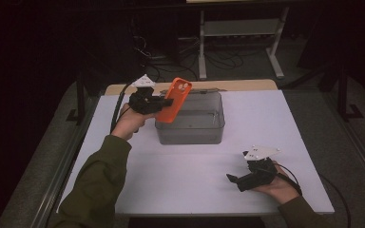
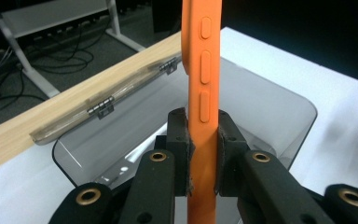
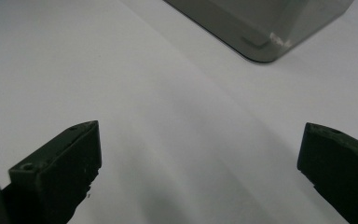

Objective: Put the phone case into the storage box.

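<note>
— Where was the orange phone case?

— It was clamped in the left gripper, whose fingers pressed its two flat faces. Its button edge faced that gripper's camera, and its long axis ran up and away from the fingers, tilted over the near-left corner of the clear grey box.

— And the box lay which way from it?

— Directly below and to the right (its hinged lid lay folded back toward the far wooden strip). The next move would probably be a short lowering, long axis first, into the open box.

— The other hand?

— The right gripper rested low over the white bench, near right and well apart from the box, its fingers spread wide and holding nothing. The left was plainly nearer.
</note>
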`<state>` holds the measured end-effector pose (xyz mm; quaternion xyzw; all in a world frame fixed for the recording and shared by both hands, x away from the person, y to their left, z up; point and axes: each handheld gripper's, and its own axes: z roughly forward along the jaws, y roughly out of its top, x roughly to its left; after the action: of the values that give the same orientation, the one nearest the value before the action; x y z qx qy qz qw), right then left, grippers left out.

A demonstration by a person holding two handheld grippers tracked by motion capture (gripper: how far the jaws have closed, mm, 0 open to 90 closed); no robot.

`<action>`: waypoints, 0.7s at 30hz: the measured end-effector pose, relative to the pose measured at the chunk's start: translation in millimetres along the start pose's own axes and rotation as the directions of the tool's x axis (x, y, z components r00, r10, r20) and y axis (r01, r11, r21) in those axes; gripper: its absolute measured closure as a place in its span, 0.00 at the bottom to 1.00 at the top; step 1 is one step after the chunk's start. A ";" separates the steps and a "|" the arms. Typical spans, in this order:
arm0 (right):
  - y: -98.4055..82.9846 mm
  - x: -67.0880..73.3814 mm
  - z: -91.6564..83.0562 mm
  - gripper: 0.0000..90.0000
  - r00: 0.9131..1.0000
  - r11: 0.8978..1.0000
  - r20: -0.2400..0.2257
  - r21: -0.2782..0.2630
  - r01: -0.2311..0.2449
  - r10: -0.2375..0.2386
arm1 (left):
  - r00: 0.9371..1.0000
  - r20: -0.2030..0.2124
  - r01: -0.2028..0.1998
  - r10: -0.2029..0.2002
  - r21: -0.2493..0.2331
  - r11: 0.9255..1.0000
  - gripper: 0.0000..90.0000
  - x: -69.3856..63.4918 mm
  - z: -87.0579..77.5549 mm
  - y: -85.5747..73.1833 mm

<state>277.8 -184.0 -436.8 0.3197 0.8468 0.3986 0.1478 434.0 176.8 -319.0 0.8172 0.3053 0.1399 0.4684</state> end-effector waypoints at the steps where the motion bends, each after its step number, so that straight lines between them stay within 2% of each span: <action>1: 0.0 0.0 0.0 0.00 1.000 1.000 0.000 0.000 0.001 -0.001 | 1.000 -0.002 -0.001 0.001 0.003 1.000 0.88 0.4 1.3 -0.4; 9: -0.2 0.1 -0.2 0.00 1.000 1.000 0.000 0.000 -0.004 0.004 | 1.000 -0.011 0.017 -0.016 0.055 0.998 0.88 2.4 12.1 -2.9; 21: -0.2 0.1 -0.9 0.00 1.000 1.000 -0.005 -0.003 -0.008 0.008 | 0.999 -0.028 0.030 -0.027 0.141 0.990 0.88 3.0 25.3 -2.1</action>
<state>277.2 -184.6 -436.4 0.3219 0.8453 0.4011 0.1445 448.6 162.3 -334.1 0.8420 0.3322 0.1219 0.4071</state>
